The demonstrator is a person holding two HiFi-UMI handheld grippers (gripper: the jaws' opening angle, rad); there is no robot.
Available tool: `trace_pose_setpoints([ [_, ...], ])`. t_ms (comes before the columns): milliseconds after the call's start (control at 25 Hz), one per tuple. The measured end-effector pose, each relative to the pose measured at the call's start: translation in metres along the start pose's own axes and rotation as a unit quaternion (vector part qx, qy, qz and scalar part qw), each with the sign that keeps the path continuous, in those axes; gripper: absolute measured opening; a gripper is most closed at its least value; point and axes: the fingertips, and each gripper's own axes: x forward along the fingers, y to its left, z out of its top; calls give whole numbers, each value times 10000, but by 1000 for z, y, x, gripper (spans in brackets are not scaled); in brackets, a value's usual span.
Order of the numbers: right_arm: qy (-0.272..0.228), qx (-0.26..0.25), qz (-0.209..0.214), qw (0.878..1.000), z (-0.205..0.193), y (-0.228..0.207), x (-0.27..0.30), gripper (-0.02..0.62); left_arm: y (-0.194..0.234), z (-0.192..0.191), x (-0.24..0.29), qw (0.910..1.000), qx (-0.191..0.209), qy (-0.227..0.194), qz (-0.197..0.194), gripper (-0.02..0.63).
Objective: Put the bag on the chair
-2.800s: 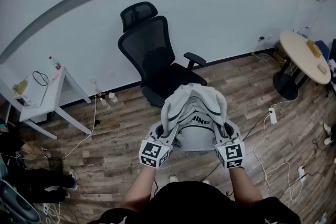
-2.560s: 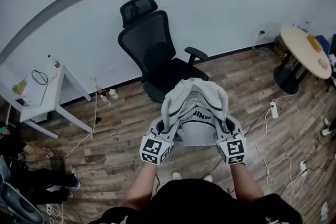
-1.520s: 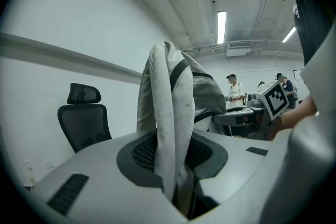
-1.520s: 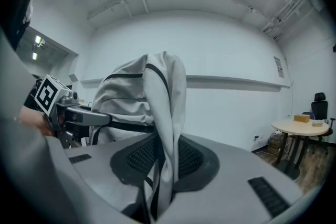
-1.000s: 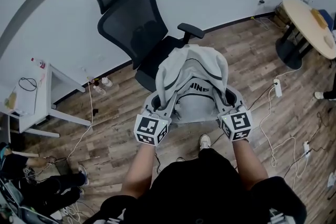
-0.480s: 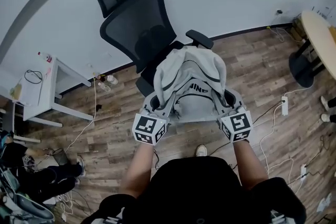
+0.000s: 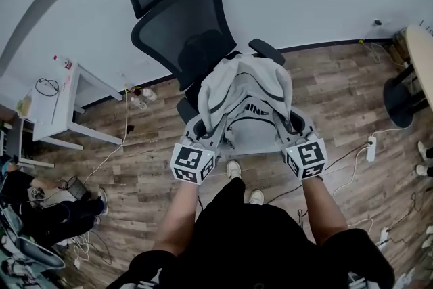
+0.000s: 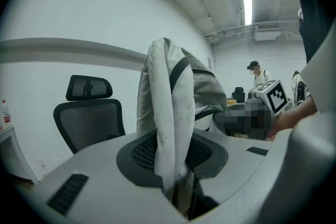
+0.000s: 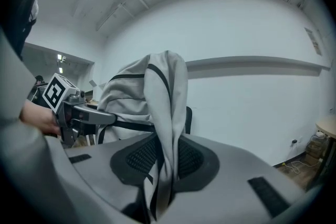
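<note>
Grey soft-fabric bag (image 7: 247,101) with black trim is held aloft, slumped, close before the black mesh-backed chair (image 7: 183,30). Left gripper (image 8: 176,186) and right gripper (image 9: 164,176) are each clamped on a folded fabric edge of it, one at either side.

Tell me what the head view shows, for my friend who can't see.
A person holds up a grey bag, the left gripper and the right gripper each clamped on one side, close to a black office chair. A white table stands at the left.
</note>
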Motion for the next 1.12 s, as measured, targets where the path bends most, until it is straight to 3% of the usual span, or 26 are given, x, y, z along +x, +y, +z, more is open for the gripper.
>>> trace_pose_setpoints([
  [400,186,-155,145,9996,6,-23,71,98,53,1,45,9998,-202,-24,44,112],
  [1120,240,103,153,9995,11,-60,205,98,172,2,115,9990,-417,150,60,112],
])
